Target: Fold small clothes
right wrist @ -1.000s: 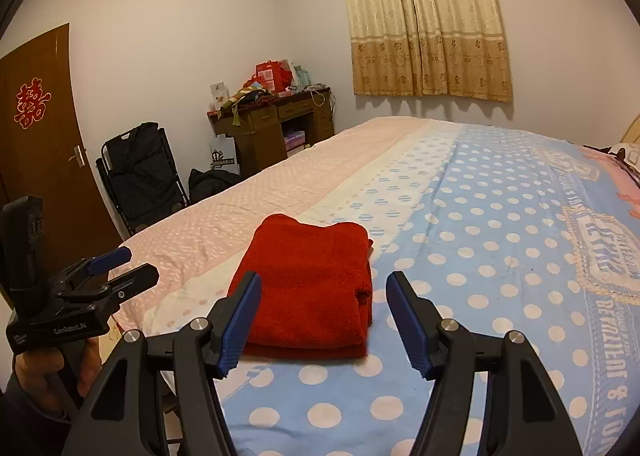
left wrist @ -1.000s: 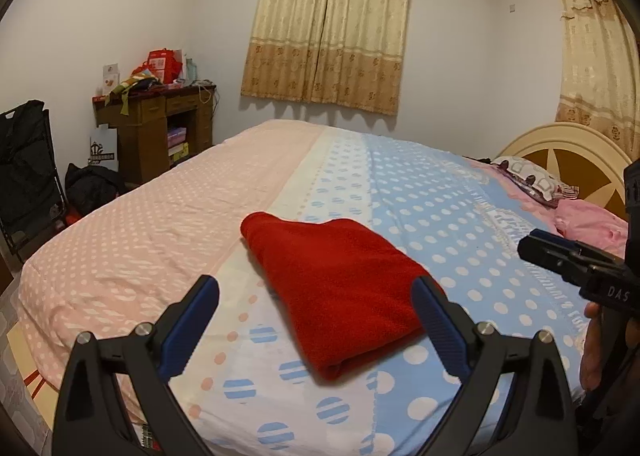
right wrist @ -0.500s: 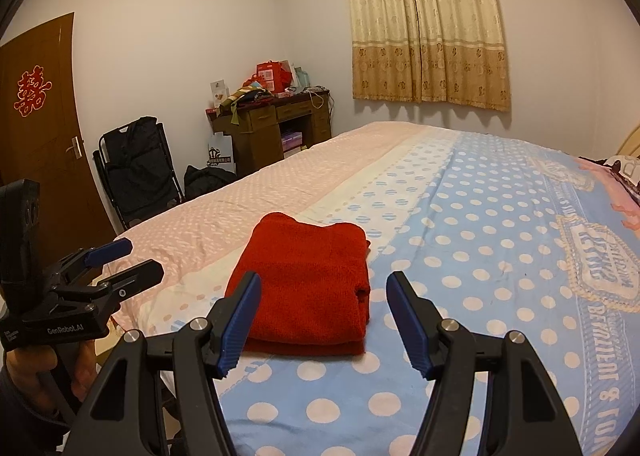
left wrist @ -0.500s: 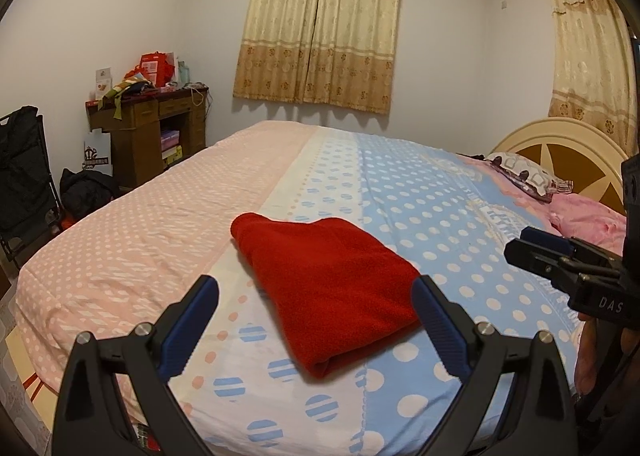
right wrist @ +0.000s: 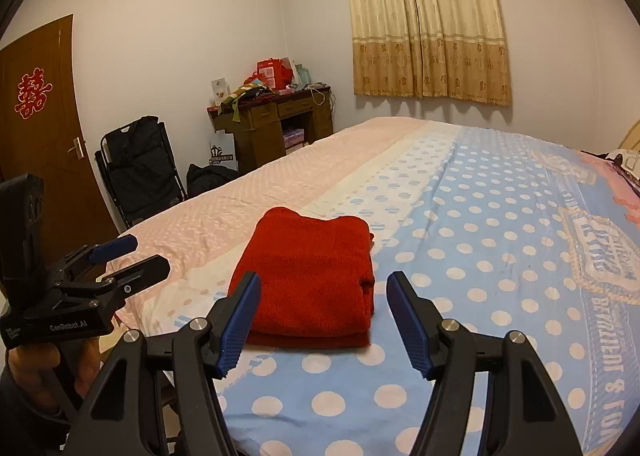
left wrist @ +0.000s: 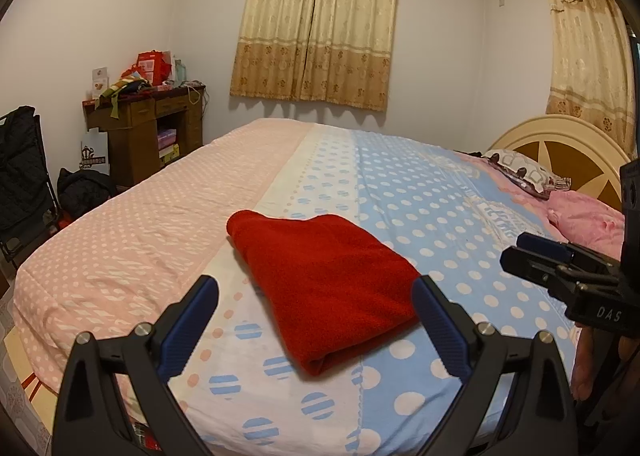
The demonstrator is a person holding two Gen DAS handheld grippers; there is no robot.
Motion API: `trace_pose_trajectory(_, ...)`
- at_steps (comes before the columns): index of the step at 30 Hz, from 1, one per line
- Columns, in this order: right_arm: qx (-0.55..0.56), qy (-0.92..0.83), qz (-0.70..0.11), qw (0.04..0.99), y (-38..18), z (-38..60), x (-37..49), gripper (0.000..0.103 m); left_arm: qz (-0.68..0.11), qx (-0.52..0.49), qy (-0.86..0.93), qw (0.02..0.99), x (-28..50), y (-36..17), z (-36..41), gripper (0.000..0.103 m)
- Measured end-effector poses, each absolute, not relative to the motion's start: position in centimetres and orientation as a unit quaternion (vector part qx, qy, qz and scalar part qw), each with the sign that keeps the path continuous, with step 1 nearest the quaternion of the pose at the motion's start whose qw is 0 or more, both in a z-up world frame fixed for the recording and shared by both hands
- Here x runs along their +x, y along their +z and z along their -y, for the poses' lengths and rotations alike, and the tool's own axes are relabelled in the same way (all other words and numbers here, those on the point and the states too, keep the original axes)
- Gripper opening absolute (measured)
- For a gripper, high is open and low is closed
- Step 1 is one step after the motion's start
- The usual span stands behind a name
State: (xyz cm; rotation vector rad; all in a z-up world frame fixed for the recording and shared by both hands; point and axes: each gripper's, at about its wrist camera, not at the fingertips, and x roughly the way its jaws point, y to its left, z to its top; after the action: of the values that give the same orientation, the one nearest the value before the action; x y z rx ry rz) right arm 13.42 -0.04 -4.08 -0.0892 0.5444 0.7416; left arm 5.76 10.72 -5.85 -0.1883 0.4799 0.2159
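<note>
Bedroom with polka-dot bedspread [left wrist: 420,192], curtains [left wrist: 316,24] and cluttered desk [right wrist: 276,124].
Folded red garment [left wrist: 324,288] lay near the bed's foot edge; left gripper [left wrist: 316,320] and right gripper [right wrist: 324,320] stood open, empty, before it.

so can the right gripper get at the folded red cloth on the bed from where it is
Probably yes: the right gripper is open, the folded red fleece cloth lies straight ahead on the spotted bedspread, nothing between them.

Cluttered wooden desk [left wrist: 148,124] beside curtains [left wrist: 316,24], black chair [right wrist: 138,168] near door [right wrist: 40,128]
</note>
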Motion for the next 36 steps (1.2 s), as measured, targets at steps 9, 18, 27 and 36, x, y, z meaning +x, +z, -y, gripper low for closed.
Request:
trace_pose_trajectory(9,-0.039,0.356,-0.264,0.896,-4.1,0.1,13.2,0.066,-0.238,-0.093,0.106,0.961,5.8,-5.9,-10.5,0.100)
trace_pose_trajectory(18,-0.038,0.355,-0.263,0.896,-4.2,0.3,13.1,0.066,-0.242,-0.079,0.099,0.962,5.9,-5.7,-10.2,0.103)
trace_pose_trajectory(27,-0.030,0.352,-0.255,0.900,-3.8,0.4,12.7,0.066,-0.232,-0.081,0.099,0.964,5.5,-5.0,-10.8,0.103)
trace_pose_trajectory(36,-0.032,0.356,-0.246,0.901,-3.4,0.3,12.2,0.066,-0.221,-0.062,0.113,0.967,5.3,-4.4,-10.8,0.103)
